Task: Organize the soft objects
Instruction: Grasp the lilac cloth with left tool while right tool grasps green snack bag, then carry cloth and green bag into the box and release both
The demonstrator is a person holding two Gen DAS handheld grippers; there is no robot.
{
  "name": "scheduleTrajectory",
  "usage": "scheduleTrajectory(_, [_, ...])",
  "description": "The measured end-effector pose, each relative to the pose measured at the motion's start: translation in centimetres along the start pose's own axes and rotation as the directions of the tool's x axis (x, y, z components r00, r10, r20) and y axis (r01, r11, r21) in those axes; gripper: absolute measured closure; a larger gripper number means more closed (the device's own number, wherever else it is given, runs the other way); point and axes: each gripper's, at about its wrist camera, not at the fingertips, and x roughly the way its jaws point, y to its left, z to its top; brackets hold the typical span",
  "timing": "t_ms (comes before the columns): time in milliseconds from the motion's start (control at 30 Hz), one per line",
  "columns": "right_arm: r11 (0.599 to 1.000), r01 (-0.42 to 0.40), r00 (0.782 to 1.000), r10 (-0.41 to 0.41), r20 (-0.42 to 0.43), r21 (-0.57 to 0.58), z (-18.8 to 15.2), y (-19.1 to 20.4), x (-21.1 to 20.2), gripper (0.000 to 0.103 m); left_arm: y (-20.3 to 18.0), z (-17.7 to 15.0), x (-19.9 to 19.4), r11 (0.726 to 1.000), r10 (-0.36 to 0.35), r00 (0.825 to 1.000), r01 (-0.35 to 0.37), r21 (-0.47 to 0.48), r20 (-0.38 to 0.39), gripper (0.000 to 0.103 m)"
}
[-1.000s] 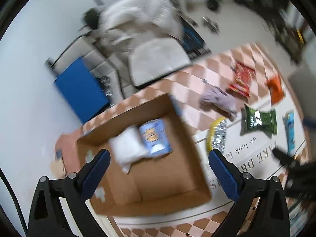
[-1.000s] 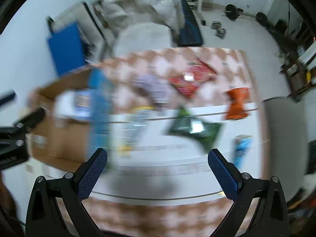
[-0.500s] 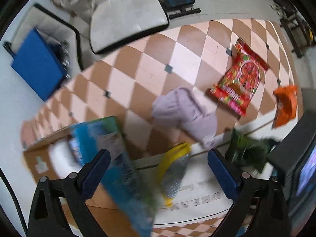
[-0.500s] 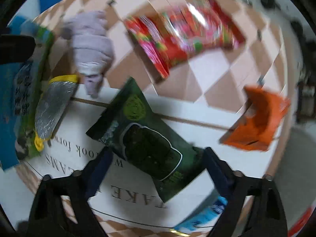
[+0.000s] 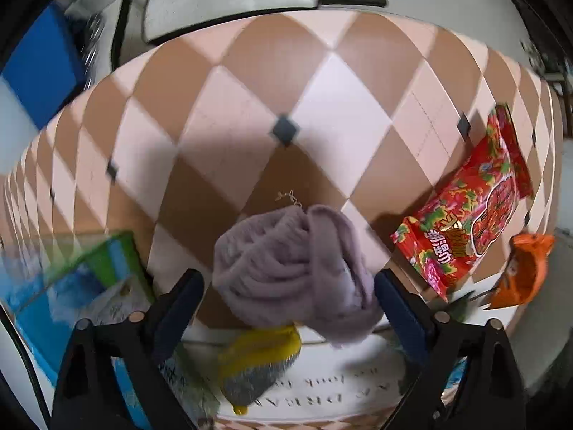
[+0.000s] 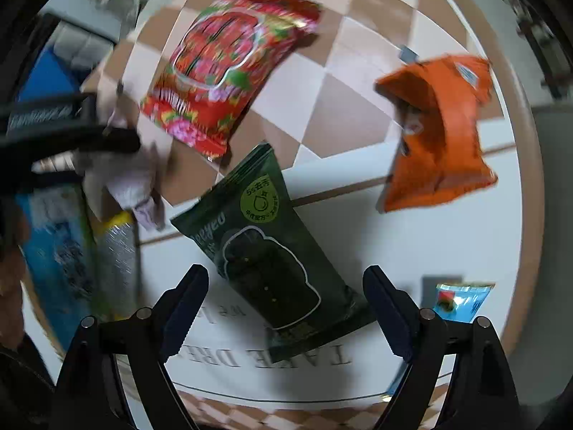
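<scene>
Right now the lilac knitted cloth [image 5: 293,268], a soft, ribbed bundle folded over itself, lies on the checkered desk [image 5: 304,118] between the spread fingers of the left claw [image 5: 286,297], which hangs released just above it with its jaws wide apart, one finger at each side of the bundle. A yellow-and-silver packet [image 5: 258,362] lies just near of the cloth, half under its edge, on the white mat with lettering [image 5: 340,390]. To the left, a blue-and-green pack [image 5: 71,297] shows blurred. To the right lie a red snack bag [image 5: 469,211] and, farther right, an orange pouch [image 5: 523,272].

From the right wrist view, the right claw [image 6: 286,308] is likewise released, jaws wide, pointing down at a dark green pouch [image 6: 265,254] that lies flat and diagonal on the white mat [image 6: 412,222], its near end between the two fingers. The red snack bag [image 6: 229,68] sits far of it on the checkered surface, the orange pouch [image 6: 440,132], crumpled and folded, to the right, straddling the mat's far edge. A small light-blue packet [image 6: 462,301] lies near right, beside the right finger. At the left edge the lilac cloth [image 6: 129,179] appears under the blurred black frame of the left claw [image 6: 64,129].
</scene>
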Motion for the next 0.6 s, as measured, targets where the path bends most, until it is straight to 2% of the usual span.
scheduleTrajectory(33, [0.999, 0.015, 1.000, -0.015, -0.013, -0.033, 0.1, 0.3, 0.3, 0.013, -0.6, -0.1, 0.0, 0.999, 0.020, 1.000, -0.021, 0.040, 0.016, 0.024])
scheduleTrajectory(133, [0.996, 0.066, 0.997, -0.068, -0.032, -0.065, 0.2, 0.5, 0.7, 0.017, -2.6, -1.1, 0.1, 0.976, 0.101, 0.993, -0.111, 0.185, 0.062, 0.027])
scheduleTrajectory(167, [0.997, 0.065, 0.997, -0.067, -0.035, -0.049, 0.1, 0.2, 0.8, 0.035, -3.2, -1.4, 0.3, 0.966, 0.120, 0.990, -0.134, 0.223, 0.074, 0.027])
scheduleTrajectory(200, [0.998, 0.051, 0.998, -0.052, -0.045, -0.029, 0.1, -0.1, 0.9, 0.047, -3.4, -1.6, 0.5, 0.961, 0.128, 0.989, -0.142, 0.238, 0.075, 0.027])
scheduleTrajectory(267, [0.999, 0.041, 0.998, -0.041, -0.047, 0.009, -0.1, -0.1, 0.9, 0.047, -3.2, -1.8, 0.7, 0.964, 0.114, 0.991, -0.129, 0.232, 0.076, 0.025])
scheduleTrajectory(333, [0.999, 0.029, 0.999, -0.028, -0.036, 0.034, 0.0, -0.5, 1.0, 0.045, -2.6, -1.6, 0.9, 0.977, 0.070, 0.996, -0.081, 0.195, 0.060, 0.026])
scheduleTrajectory(400, [0.998, 0.034, 0.999, -0.033, -0.038, 0.050, -0.1, -0.2, 1.3, 0.037, -1.8, -1.5, 0.9, 0.986, 0.032, 0.998, -0.041, 0.162, 0.054, 0.030])
scheduleTrajectory(467, [0.997, 0.059, 0.998, -0.058, -0.037, 0.044, -0.1, 0.0, 1.4, 0.036, -1.5, -1.5, 0.1, 0.988, 0.025, 0.996, -0.037, 0.147, 0.081, 0.052])
scheduleTrajectory(500, [0.996, 0.077, 0.996, -0.076, -0.038, 0.039, -0.2, 0.0, 1.5, 0.041, -1.6, -1.7, -0.3, 0.987, 0.027, 0.995, -0.042, 0.156, 0.094, 0.068])
scheduleTrajectory(533, [0.993, 0.109, 0.994, -0.108, -0.033, 0.038, -0.3, 0.1, 1.4, 0.046, -1.8, -2.1, -0.7, 0.985, 0.034, 0.994, -0.050, 0.165, 0.101, 0.068])
scheduleTrajectory(600, [0.993, 0.105, 0.994, -0.105, -0.014, 0.059, -0.8, 0.3, 0.8, 0.063, -1.7, -3.0, -1.6, 0.986, 0.022, 0.992, -0.042, 0.164, 0.121, 0.069])
